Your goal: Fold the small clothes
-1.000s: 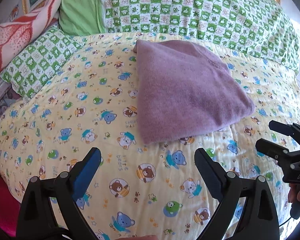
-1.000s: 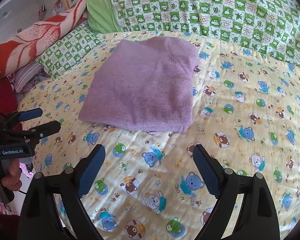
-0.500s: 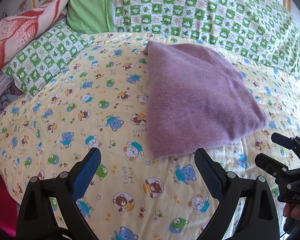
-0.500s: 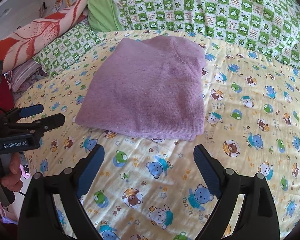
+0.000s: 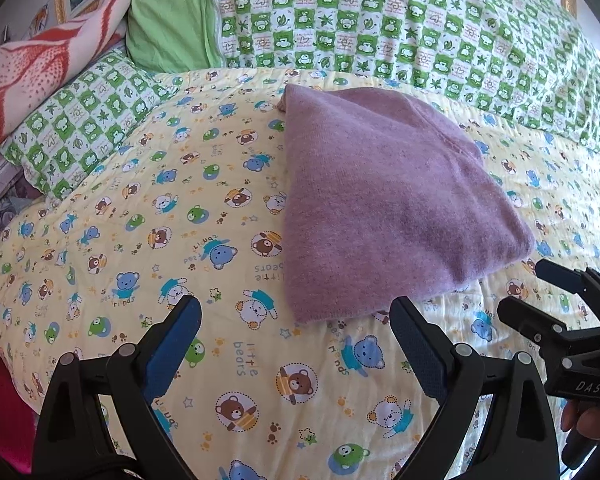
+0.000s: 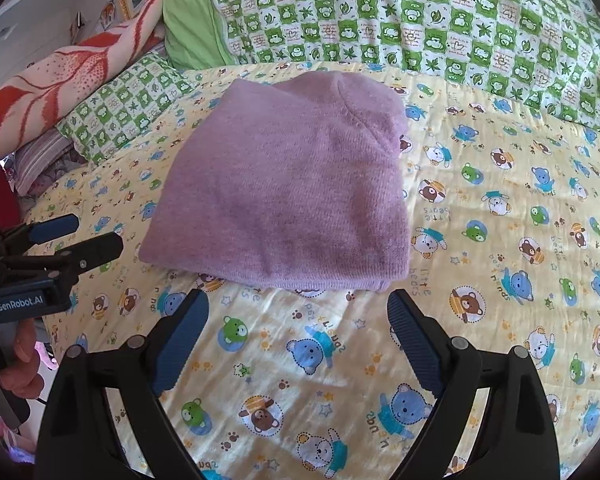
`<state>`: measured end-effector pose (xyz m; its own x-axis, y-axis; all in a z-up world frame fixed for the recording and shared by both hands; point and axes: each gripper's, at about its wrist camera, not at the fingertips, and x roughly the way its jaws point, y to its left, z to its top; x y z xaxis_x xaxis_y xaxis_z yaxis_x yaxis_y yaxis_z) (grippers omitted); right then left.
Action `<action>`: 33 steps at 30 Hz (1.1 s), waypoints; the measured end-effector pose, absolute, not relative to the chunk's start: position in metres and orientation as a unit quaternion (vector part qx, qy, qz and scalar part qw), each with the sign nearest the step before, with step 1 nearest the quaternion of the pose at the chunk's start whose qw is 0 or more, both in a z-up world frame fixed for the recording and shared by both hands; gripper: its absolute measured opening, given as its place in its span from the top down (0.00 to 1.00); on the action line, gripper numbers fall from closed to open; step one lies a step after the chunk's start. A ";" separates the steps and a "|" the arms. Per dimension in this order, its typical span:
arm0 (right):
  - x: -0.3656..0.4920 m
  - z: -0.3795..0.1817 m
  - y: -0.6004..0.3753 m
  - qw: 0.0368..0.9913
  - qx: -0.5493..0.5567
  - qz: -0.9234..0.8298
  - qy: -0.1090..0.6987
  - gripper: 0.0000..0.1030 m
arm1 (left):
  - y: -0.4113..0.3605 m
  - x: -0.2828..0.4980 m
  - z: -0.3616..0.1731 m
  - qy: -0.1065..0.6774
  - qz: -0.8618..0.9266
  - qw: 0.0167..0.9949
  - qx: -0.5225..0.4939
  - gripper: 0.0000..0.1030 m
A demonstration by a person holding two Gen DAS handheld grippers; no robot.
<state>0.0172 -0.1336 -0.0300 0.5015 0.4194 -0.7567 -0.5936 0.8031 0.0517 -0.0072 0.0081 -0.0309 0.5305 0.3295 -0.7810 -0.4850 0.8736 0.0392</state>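
A folded purple knit garment [image 5: 383,200] [image 6: 292,188] lies flat on the yellow bear-print quilt [image 5: 140,240] [image 6: 499,240]. My left gripper [image 5: 296,332] hovers open just short of the garment's near left corner, nothing between its fingers. My right gripper [image 6: 298,320] is open too, right in front of the garment's near edge, empty. In the left wrist view the right gripper [image 5: 539,300] shows at the far right, held by a hand. In the right wrist view the left gripper [image 6: 72,236] shows at the left, also open.
Green checked pillows [image 5: 379,20] [image 6: 419,20] line the far side of the bed. A smaller checked pillow [image 5: 84,128] and a red-and-white blanket [image 5: 40,64] lie at the left. The quilt drops off at the left edge [image 5: 4,320].
Both grippers have moved forward toward the garment, which now looms larger and closer in both views. Both stay open. The garment has not moved.
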 end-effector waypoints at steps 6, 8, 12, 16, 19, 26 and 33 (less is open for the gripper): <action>0.019 -0.028 -0.135 0.861 -0.102 0.294 0.402 0.11 | 0.007 -0.006 -0.032 0.424 0.234 0.870 -0.090 0.07; 0.020 -0.028 -0.135 0.862 -0.101 0.295 0.401 0.11 | 0.008 -0.005 -0.032 0.424 0.233 0.870 -0.088 0.07; 0.020 -0.026 -0.134 0.862 -0.100 0.297 0.399 0.11 | 0.008 -0.004 -0.032 0.425 0.233 0.870 -0.088 0.07; 0.022 -0.026 -0.133 0.861 -0.100 0.299 0.399 0.10 | 0.011 0.000 -0.033 0.429 0.231 0.869 -0.085 0.07; 0.025 -0.026 -0.132 0.859 -0.101 0.300 0.402 0.10 | 0.012 0.002 -0.033 0.431 0.232 0.868 -0.084 0.07; 0.028 -0.026 -0.130 0.858 -0.100 0.301 0.405 0.10 | 0.014 0.007 -0.034 0.433 0.238 0.866 -0.079 0.07; 0.033 -0.020 -0.131 0.860 -0.095 0.302 0.401 0.10 | 0.020 0.012 -0.028 0.428 0.244 0.866 -0.081 0.07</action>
